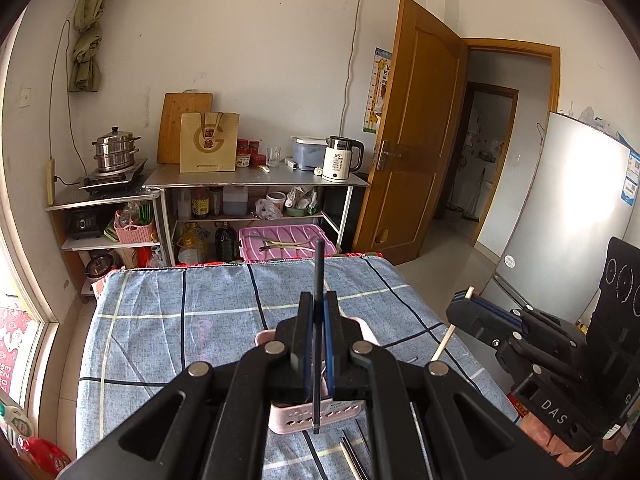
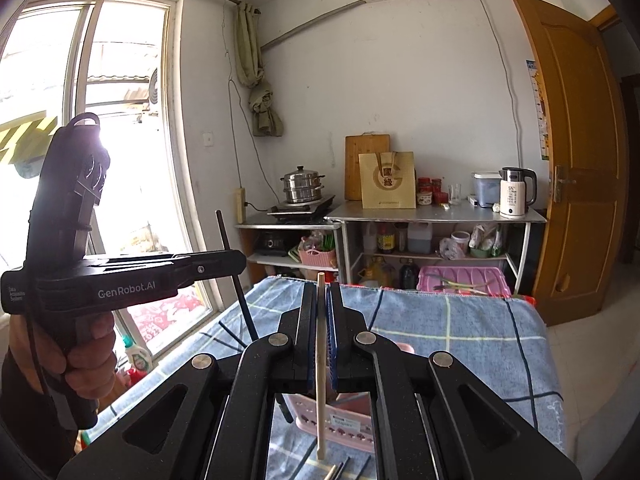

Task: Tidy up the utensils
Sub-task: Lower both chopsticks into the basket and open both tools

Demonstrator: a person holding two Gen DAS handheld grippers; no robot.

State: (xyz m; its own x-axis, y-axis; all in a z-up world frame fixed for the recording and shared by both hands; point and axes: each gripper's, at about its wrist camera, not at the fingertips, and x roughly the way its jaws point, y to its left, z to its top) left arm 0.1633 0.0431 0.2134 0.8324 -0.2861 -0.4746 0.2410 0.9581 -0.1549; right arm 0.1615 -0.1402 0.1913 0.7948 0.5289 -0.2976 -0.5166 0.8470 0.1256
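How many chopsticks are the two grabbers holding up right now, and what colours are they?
black chopstick: 1
pale wooden chopstick: 1
Total: 2

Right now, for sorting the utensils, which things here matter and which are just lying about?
Part of the job:
- dark chopstick in the left gripper
- pale chopstick in the right gripper
- pink basket
- loose chopsticks on the cloth

Just lying about:
- kettle
- steamer
- paper bag
- cutting board
- jars
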